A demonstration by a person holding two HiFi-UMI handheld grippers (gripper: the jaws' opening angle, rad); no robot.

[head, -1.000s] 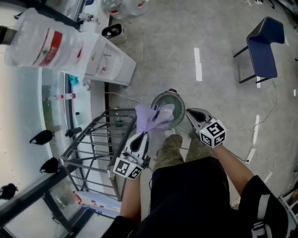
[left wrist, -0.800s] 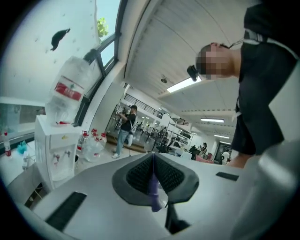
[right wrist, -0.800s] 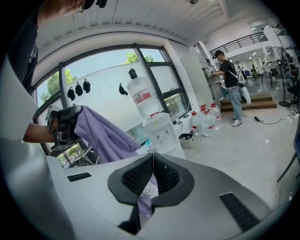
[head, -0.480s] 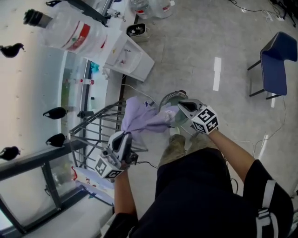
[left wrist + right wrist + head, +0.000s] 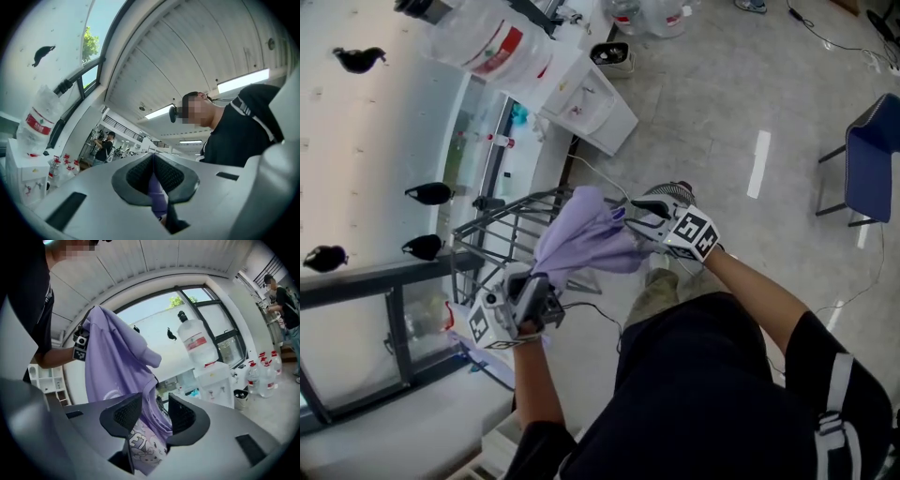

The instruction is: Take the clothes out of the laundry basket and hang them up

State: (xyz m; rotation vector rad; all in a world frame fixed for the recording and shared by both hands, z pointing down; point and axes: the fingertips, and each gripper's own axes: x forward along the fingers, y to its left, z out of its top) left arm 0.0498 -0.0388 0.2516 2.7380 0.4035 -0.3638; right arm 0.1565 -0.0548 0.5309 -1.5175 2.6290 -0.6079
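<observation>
Lilac shirt — its cartoon print shows only in the right gripper view.

Place: open workroom or lab hall
Upper left: water cooler, big windows
Right edge: blue chair
Ceiling: strip lights

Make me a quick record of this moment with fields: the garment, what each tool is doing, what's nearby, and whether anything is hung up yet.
Garment: purple shirt, held up in the air between the two tools
Left tool: shut on a fold of the shirt
Right tool: jaws apart, have just been opening; shirt fabric hangs between them
Beside the shirt: metal rack
Nearby: water dispenser, blue chair
Hung up: not yet
</observation>
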